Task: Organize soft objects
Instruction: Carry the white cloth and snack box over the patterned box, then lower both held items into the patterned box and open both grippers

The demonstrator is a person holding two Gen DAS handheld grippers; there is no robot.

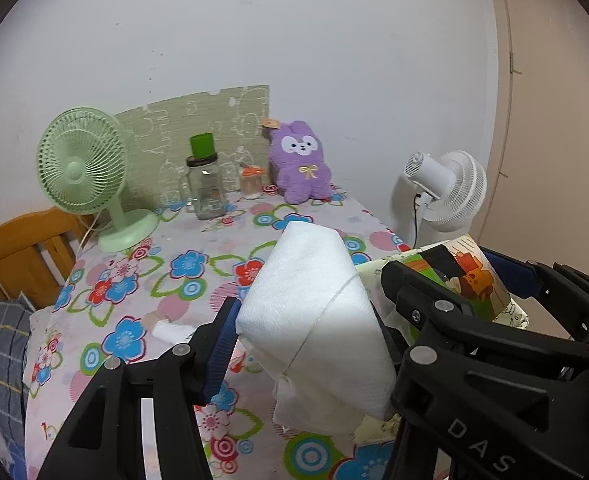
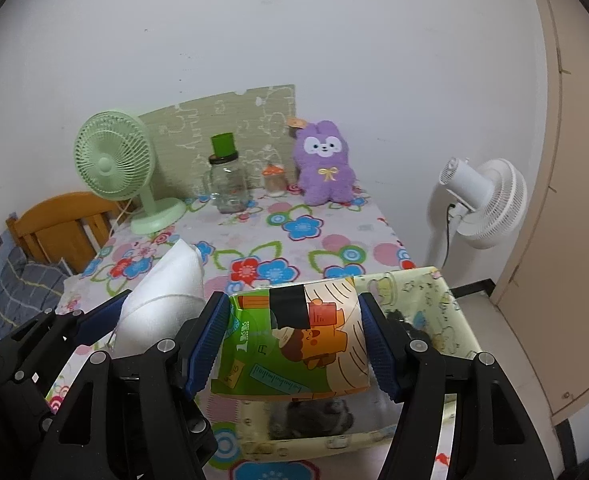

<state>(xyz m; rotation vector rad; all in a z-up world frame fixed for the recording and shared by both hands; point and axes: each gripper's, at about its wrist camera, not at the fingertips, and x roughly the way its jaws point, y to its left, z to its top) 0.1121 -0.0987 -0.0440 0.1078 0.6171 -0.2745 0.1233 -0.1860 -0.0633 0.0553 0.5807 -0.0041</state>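
My left gripper (image 1: 306, 332) is shut on a white foam block (image 1: 314, 312) tied with thin string, held above the floral table. The block also shows in the right wrist view (image 2: 162, 304), left of my right gripper. My right gripper (image 2: 294, 340) is shut on a printed tissue pack (image 2: 298, 340), green and orange with cartoon figures, held just above a pale yellow fabric bin (image 2: 434, 300) at the table's near right. Something dark and furry (image 2: 314, 416) lies inside the bin. A purple plush bunny (image 2: 324, 162) sits upright at the table's far edge.
A green desk fan (image 2: 114, 168), a glass jar with a green lid (image 2: 226, 184) and a small orange-capped jar (image 2: 274, 180) stand along the back by a green board. A white fan (image 2: 486, 200) stands off the table's right. A wooden chair (image 2: 62, 224) is at left.
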